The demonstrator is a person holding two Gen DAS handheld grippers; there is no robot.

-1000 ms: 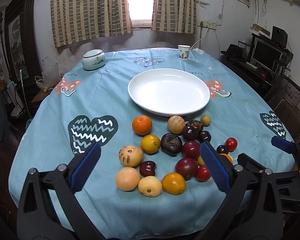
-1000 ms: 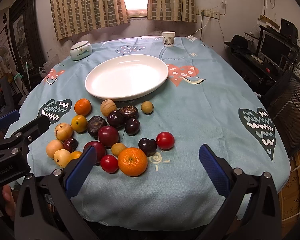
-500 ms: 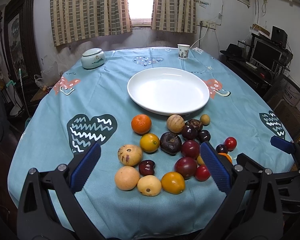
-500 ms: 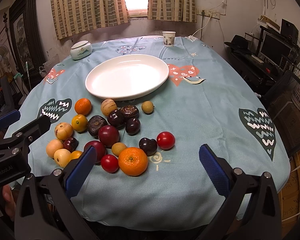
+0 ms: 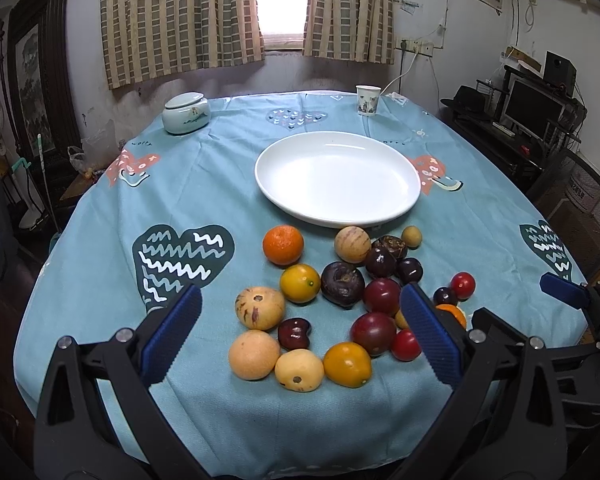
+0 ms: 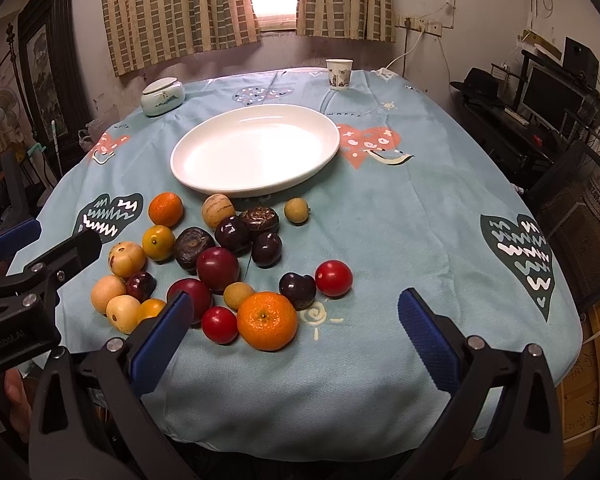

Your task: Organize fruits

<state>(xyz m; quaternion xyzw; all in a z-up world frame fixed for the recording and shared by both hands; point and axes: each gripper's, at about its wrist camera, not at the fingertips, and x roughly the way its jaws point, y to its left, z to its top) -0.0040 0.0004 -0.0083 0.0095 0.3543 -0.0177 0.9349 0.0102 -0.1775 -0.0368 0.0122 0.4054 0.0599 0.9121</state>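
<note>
The left gripper [image 5: 300, 332] was eased slightly forward towards the fruit cluster [image 5: 340, 300], its jaws kept wide apart; the fruit was left unmoved on the tablecloth.

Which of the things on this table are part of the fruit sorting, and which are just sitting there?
Part of the job:
- pile of fruit, including the big orange and a red tomato
- white plate, nothing on it yet
- left gripper and right gripper, both open and holding nothing

Just lying about:
- paper cup
- lidded ceramic jar
- tablecloth
</note>
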